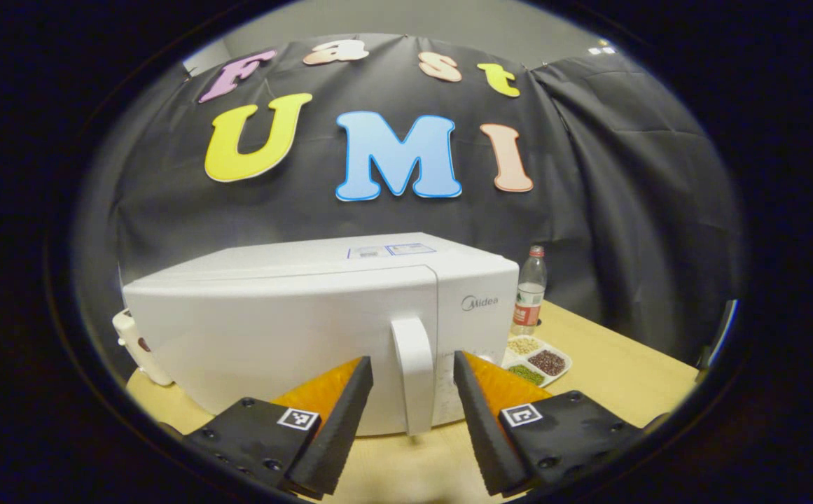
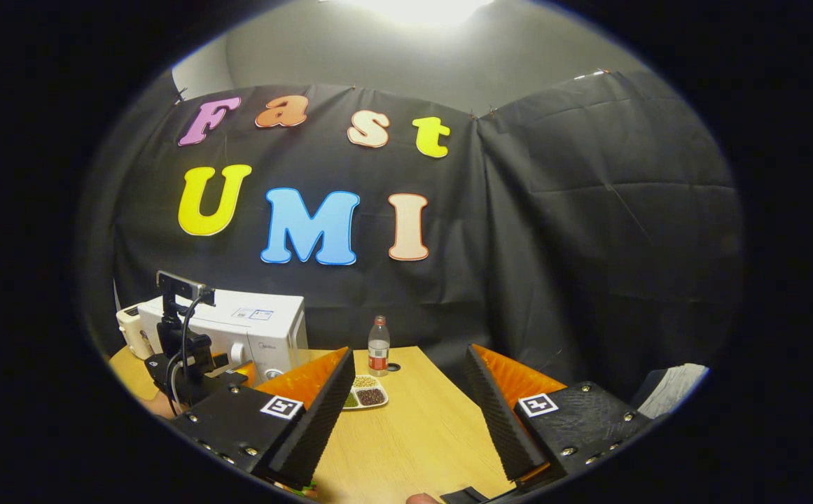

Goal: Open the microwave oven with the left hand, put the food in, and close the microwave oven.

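Observation:
A white microwave oven [image 1: 294, 322] stands on the wooden table with its door closed. Its vertical white handle [image 1: 413, 374] lies between the two fingers of my left gripper [image 1: 413, 367], which is open and not pressing on it. A white divided plate of food [image 1: 538, 360] with beans and grains sits to the right of the oven. In the right gripper view the microwave oven [image 2: 252, 329] is far off to the left, the plate of food [image 2: 364, 395] lies ahead on the table, and my right gripper [image 2: 410, 357] is open and holds nothing.
A plastic water bottle [image 1: 529, 290] stands behind the plate, also the bottle [image 2: 378, 355]. A small white appliance [image 1: 136, 346] sits left of the oven. The other gripper with its camera mount [image 2: 185, 336] shows at the left. Wooden table [image 2: 413, 427] runs ahead.

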`<state>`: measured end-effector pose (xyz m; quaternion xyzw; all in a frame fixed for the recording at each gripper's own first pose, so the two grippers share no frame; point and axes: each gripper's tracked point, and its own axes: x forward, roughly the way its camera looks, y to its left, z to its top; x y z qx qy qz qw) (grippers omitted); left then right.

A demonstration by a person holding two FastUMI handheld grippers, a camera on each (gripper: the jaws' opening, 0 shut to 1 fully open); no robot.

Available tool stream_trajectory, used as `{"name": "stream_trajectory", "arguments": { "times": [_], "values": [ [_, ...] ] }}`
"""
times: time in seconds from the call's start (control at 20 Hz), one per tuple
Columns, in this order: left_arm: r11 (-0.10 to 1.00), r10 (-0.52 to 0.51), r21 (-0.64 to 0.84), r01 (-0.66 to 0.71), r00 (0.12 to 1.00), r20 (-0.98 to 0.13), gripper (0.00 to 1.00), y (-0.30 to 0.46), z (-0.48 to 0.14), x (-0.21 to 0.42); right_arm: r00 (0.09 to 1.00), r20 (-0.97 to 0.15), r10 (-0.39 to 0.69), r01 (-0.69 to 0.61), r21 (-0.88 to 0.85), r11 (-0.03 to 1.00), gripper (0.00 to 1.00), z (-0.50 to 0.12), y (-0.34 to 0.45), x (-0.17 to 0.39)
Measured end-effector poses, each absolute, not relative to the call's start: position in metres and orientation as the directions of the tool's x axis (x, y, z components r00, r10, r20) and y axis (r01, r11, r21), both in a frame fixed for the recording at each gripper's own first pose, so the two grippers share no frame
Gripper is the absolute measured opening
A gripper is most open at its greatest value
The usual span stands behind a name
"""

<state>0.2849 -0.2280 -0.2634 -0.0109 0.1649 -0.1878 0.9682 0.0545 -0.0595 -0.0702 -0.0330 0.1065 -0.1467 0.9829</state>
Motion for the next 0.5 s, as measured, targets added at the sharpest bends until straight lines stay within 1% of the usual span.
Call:
{"name": "stream_trajectory", "arguments": {
  "times": [0.05,0.2,0.35,0.5],
  "values": [
    [0.93,-0.364,-0.08,0.358,0.876,-0.316,0.7,-0.228,-0.265,0.286,0.933,-0.198,-0.3,0.286,-0.097,0.953,0.96,-0.068,-0.06,0.053],
    [0.934,-0.353,-0.07,0.349,0.88,-0.317,0.62,-0.226,-0.265,0.287,0.93,-0.18,-0.319,0.303,-0.111,0.946,0.96,-0.061,-0.065,0.046],
    [0.934,-0.351,-0.06,0.352,0.876,-0.33,0.36,-0.23,-0.264,0.283,0.931,-0.172,-0.323,0.306,-0.118,0.945,0.96,-0.057,-0.067,0.035],
    [0.937,-0.344,-0.076,0.34,0.872,-0.349,0.35,-0.229,-0.264,0.282,0.928,-0.174,-0.33,0.314,-0.115,0.943,0.96,-0.057,-0.072,0.024]
  ]
}}
